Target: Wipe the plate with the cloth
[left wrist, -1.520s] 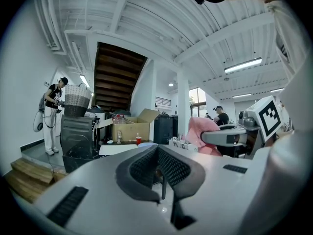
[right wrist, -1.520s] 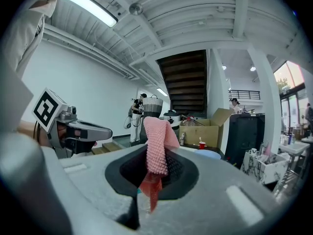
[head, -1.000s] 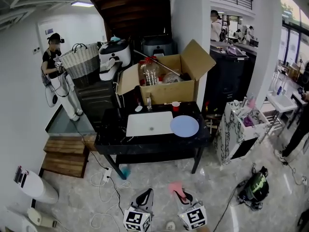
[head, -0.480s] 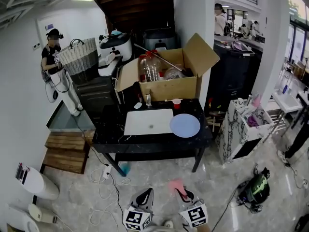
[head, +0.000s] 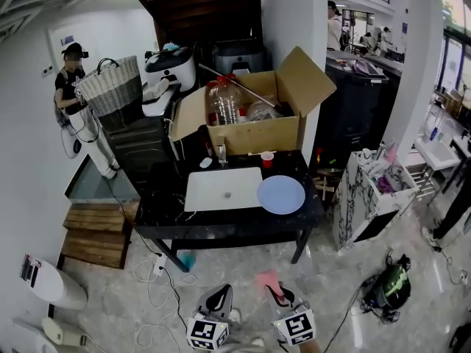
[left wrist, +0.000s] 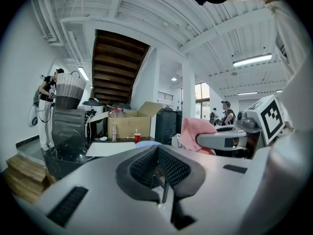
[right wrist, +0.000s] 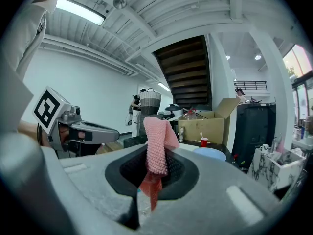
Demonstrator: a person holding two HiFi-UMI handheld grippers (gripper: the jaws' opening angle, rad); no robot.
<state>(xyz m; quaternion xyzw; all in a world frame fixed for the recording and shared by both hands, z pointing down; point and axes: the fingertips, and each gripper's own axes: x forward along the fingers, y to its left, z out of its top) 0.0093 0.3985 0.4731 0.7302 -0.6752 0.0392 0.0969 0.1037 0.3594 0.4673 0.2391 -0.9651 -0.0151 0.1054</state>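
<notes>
My right gripper (right wrist: 155, 174) is clamped on the pink cloth (right wrist: 157, 143), and my left gripper (left wrist: 159, 169) is closed on nothing. The blue plate (head: 280, 194) lies at twelve o'clock, well ahead of both, at the right end of the black table (head: 228, 220).

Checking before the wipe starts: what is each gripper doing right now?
Left gripper: closed, holding nothing.
Right gripper: closed on the pink knitted cloth.

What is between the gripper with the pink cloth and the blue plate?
In the head view, only bare floor and the black table edge lie between the right gripper, shut on the pink cloth, and the blue plate.
</notes>
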